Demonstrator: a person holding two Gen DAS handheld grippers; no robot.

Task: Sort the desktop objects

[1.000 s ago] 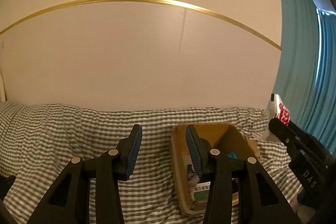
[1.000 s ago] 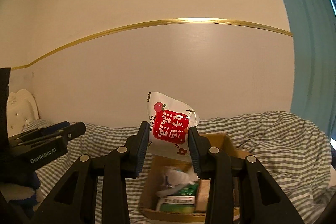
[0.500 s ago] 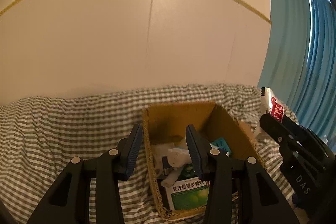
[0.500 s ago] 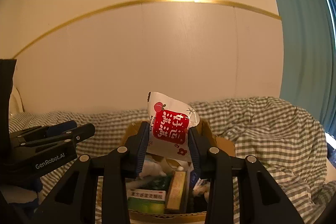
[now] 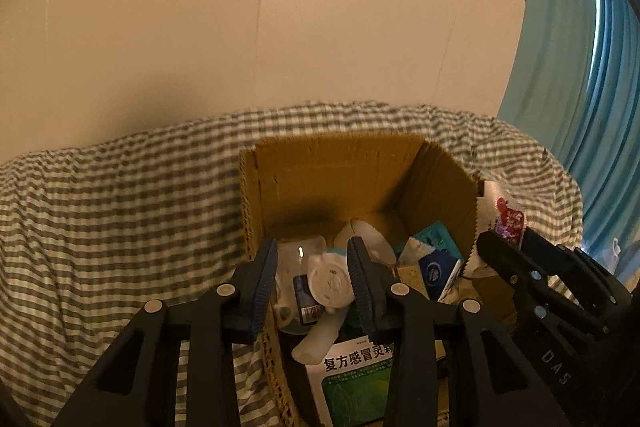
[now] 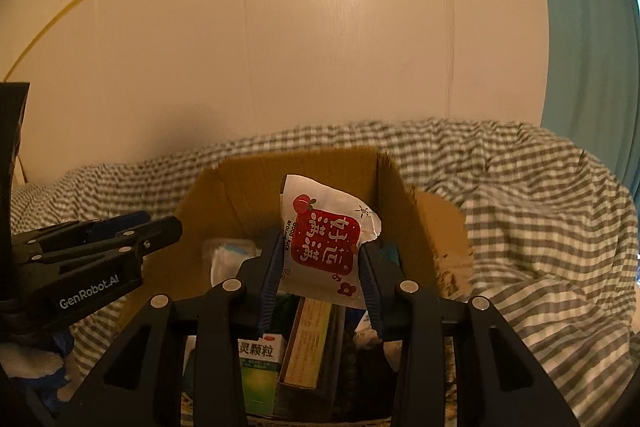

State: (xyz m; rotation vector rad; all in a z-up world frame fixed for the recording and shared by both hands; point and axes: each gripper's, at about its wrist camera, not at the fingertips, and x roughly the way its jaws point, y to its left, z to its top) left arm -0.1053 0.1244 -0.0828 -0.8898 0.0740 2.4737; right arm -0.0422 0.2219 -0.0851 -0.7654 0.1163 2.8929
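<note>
Right gripper clamped on the red-and-white snack packet, held above the open cardboard box on the checked cloth. Left gripper over the box contents, jaws closing, nothing gripped between them; white bottle lies below.

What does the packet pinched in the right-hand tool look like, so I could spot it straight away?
Find the open brown cardboard box sitting on the green-and-white checked cloth. Just above its contents, the right gripper holds a small white plastic packet between its blue pads. Unlike the green medicine carton below, it bears a red square with white Chinese characters and a small red fruit.
</note>
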